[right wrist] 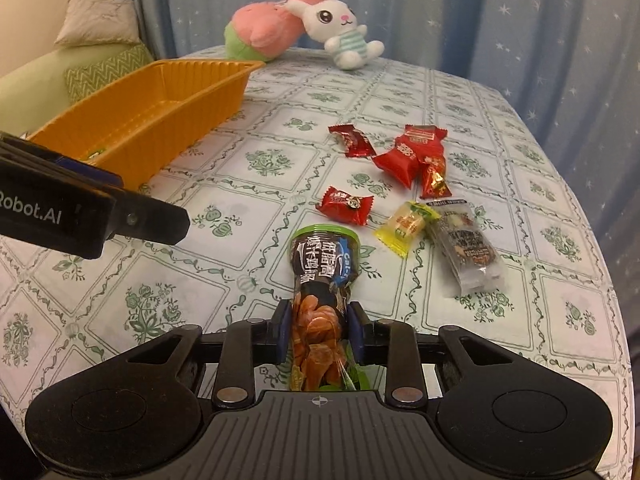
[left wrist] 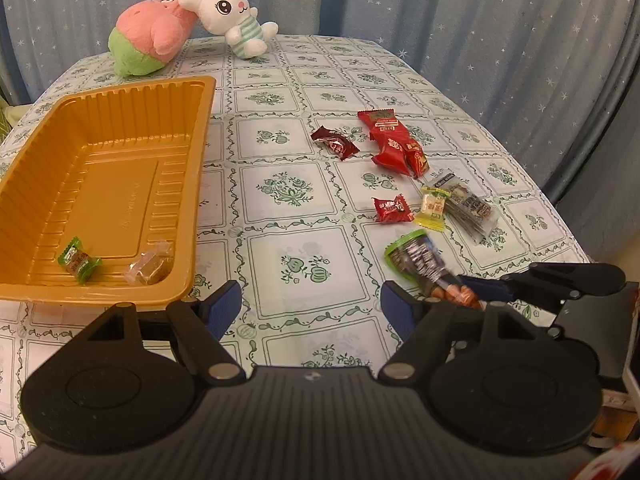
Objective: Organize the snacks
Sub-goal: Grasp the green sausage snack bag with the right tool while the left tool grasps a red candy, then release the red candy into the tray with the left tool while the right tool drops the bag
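My right gripper [right wrist: 319,326] is shut on a dark snack packet with a green end [right wrist: 322,276], held above the table; it also shows in the left wrist view [left wrist: 420,262]. My left gripper [left wrist: 310,306] is open and empty beside the orange tray [left wrist: 200,152], which holds a green-wrapped candy [left wrist: 79,260] and a clear-wrapped brown candy [left wrist: 149,269]. On the cloth lie red packets [right wrist: 408,152], a dark red candy [right wrist: 352,141], a small red candy [right wrist: 346,205], a yellow candy [right wrist: 406,226] and a clear dark packet [right wrist: 468,250].
A pink plush [left wrist: 156,38] and a white rabbit plush [left wrist: 234,20] sit at the table's far edge. Blue starred curtains hang behind. The table [left wrist: 304,208] has a green-patterned cloth. A sofa with cushions [right wrist: 96,64] stands to the left.
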Demonstrator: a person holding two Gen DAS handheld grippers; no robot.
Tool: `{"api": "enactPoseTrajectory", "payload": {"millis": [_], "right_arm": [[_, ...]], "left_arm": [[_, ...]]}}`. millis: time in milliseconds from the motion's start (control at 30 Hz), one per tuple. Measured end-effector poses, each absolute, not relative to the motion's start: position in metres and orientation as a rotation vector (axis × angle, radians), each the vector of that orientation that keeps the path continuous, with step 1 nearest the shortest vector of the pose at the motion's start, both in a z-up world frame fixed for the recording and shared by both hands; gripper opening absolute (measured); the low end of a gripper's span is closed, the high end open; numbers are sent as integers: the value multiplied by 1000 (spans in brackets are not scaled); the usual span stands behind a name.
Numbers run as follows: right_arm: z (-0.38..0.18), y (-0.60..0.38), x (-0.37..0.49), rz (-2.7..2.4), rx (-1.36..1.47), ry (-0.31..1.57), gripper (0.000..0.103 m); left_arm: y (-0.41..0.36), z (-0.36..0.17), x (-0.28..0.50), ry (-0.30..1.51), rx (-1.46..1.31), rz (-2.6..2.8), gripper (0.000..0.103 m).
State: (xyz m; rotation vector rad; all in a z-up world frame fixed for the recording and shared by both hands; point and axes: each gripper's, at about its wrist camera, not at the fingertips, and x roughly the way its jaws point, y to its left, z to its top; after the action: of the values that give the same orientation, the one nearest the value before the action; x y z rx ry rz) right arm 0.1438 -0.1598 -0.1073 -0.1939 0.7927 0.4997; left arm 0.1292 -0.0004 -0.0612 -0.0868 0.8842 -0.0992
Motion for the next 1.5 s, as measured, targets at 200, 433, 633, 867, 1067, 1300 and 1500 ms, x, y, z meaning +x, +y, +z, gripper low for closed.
{"api": "enactPoseTrajectory", "payload": {"millis": [200, 433, 633, 867, 1067, 1300, 1500], "right_arm": [[-84, -183, 144, 393, -96, 664, 30], [-84, -212, 167, 235, 12, 711, 30], [-85, -224, 173, 199, 82, 717, 30], [-86, -231, 177, 165, 141, 738, 29], [-88, -232, 180, 153, 171, 753, 29], [-88, -233, 179, 151, 175, 743, 29], [-83, -227, 173, 183, 152, 727, 29]], "left_arm": [[-9, -58, 135, 854, -85, -143, 74], [-37, -65, 168, 804, 14, -230, 66], [-66, -84, 205, 803, 241, -313, 60], [-83, -105, 230, 809, 405, -397, 42], [-84, -110, 238, 812, 418, -468, 25], [-77, -105, 232, 883, 258, -413, 15], [-61, -82, 198, 885, 142, -317, 15]]}}
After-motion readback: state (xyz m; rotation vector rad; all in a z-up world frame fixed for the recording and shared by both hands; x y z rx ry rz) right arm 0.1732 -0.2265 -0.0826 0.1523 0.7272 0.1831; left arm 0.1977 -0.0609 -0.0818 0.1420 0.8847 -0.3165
